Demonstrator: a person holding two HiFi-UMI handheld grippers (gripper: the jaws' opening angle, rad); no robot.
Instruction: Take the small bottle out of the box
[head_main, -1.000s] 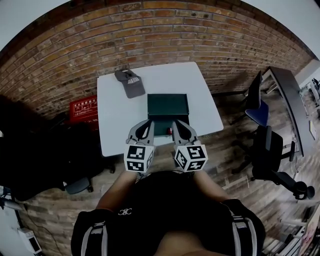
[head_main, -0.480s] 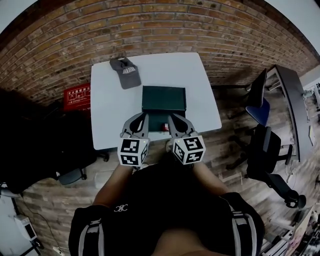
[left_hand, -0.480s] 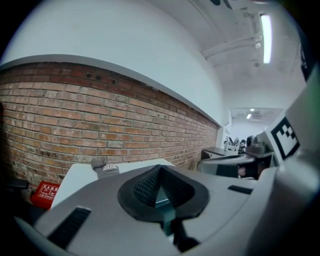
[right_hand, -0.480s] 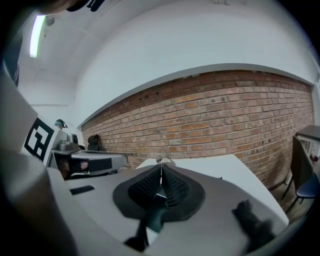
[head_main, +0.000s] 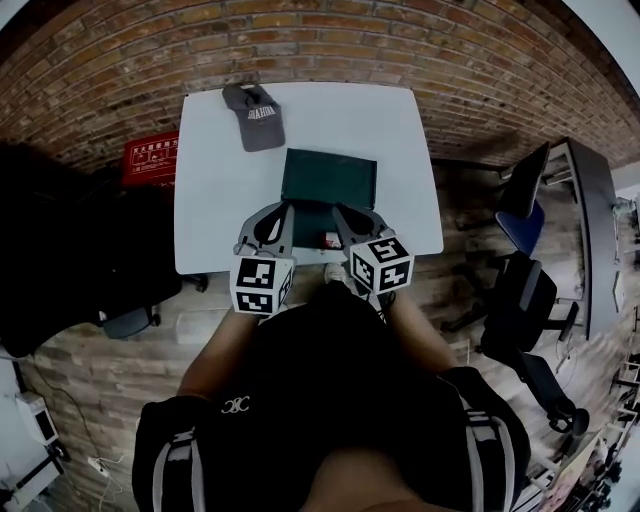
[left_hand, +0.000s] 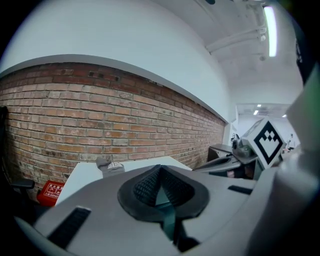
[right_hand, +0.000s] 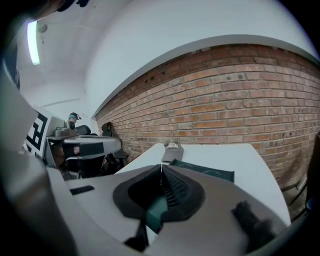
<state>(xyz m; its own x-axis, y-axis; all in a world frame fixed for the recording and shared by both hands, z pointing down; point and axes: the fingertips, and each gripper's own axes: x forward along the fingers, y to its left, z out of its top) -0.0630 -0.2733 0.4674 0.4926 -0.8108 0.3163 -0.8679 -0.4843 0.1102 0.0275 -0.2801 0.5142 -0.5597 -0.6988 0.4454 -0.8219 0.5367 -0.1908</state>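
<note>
Tool state: the left gripper (left_hand: 159, 168) and the right gripper (right_hand: 161, 167) each have their pads pressed together with nothing between them.

Posture: both are held side by side over the near edge of the table (head_main: 210, 200), aimed at the box (head_main: 328, 178). Neither touches it, so this is judged an approach stance with the reach not yet made.

The dark green box appears open, its darker near part facing the person.

The small bottle (head_main: 331, 240) is probably the red-and-white item at the box's near end, between the two grippers. It is too small to confirm.

Count:
- grippers: two
- box: one
- probable bottle: one
- grey cap (head_main: 254, 116): one
- table: one
- red crate (head_main: 150, 160), beside the table: one
</note>
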